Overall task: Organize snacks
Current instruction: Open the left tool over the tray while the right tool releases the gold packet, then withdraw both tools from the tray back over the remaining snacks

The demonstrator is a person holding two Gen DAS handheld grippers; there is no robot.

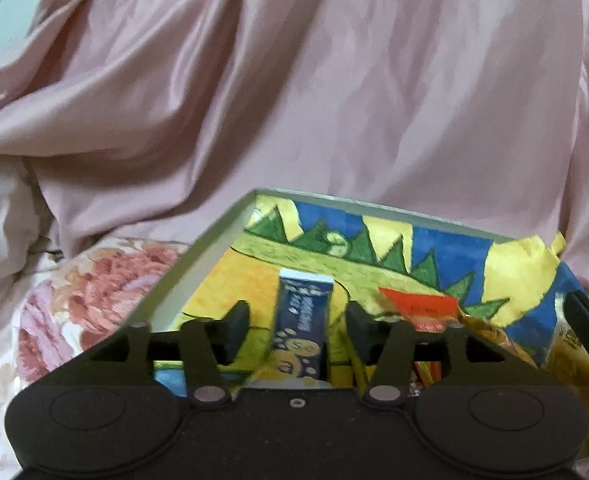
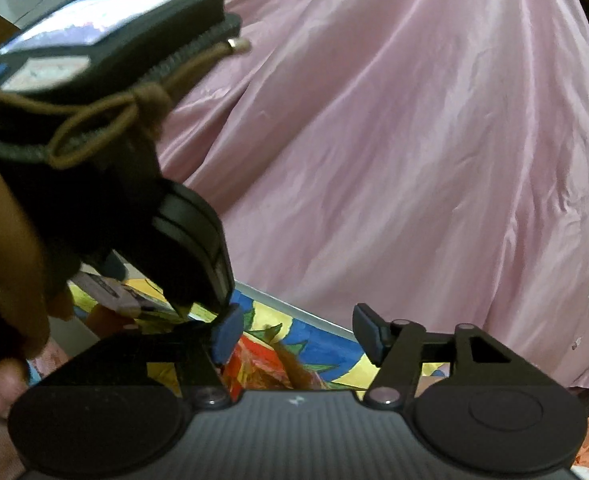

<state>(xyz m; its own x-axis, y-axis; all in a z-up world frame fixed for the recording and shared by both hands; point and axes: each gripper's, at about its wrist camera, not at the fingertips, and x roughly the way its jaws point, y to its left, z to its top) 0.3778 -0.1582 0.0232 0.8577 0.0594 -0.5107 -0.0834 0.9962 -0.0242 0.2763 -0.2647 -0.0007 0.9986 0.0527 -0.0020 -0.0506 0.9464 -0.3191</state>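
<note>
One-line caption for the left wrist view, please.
Open left tongs straddle a blue biscuit pack in a painted tray on pink bedding.

The left gripper (image 1: 298, 326) points forward with its jaws spread apart, nothing pinched between the pads. The right gripper (image 2: 298, 334) is likewise spread wide, its left fingertip (image 2: 226, 332) just beneath the other gripper's body. A hand (image 2: 10, 280) curls around that body's grip.
</note>
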